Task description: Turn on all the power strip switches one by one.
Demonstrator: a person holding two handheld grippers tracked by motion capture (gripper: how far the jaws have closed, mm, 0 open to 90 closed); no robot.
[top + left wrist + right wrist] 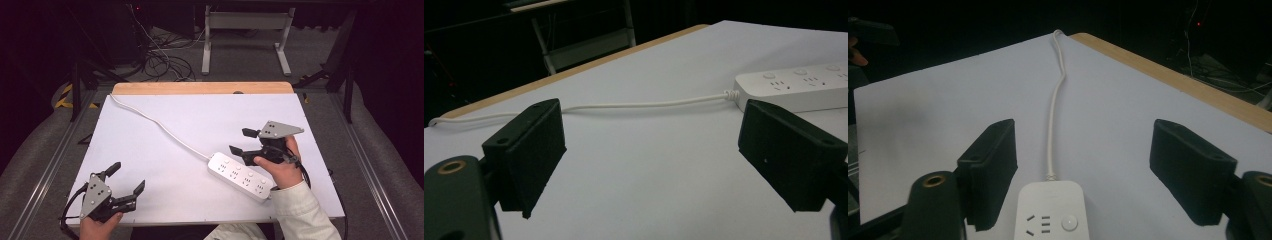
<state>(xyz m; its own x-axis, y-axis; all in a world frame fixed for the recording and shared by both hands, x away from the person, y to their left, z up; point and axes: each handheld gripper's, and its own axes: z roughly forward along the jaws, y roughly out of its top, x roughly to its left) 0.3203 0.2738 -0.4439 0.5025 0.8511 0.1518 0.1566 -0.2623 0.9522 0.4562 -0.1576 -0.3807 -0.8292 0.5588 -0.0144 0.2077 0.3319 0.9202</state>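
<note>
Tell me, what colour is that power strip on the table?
White; the power strip shows best in the high view.

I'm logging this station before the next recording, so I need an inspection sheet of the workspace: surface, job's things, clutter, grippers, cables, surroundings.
Surface: white table top with a wooden strip along the far edge.
Job's things: white power strip lying flat at the right, several sockets with buttons.
Clutter: nothing seen.
Grippers: left gripper open, near the front left corner, holding nothing; right gripper open, above the power strip's cord end, jaws either side of it, not closed on it.
Cables: the strip's white cord runs to the far left corner and off the edge; a black cable trails from the left gripper.
Surroundings: dark room, grey floor, tangled floor cables, white frame legs behind the table.
</note>
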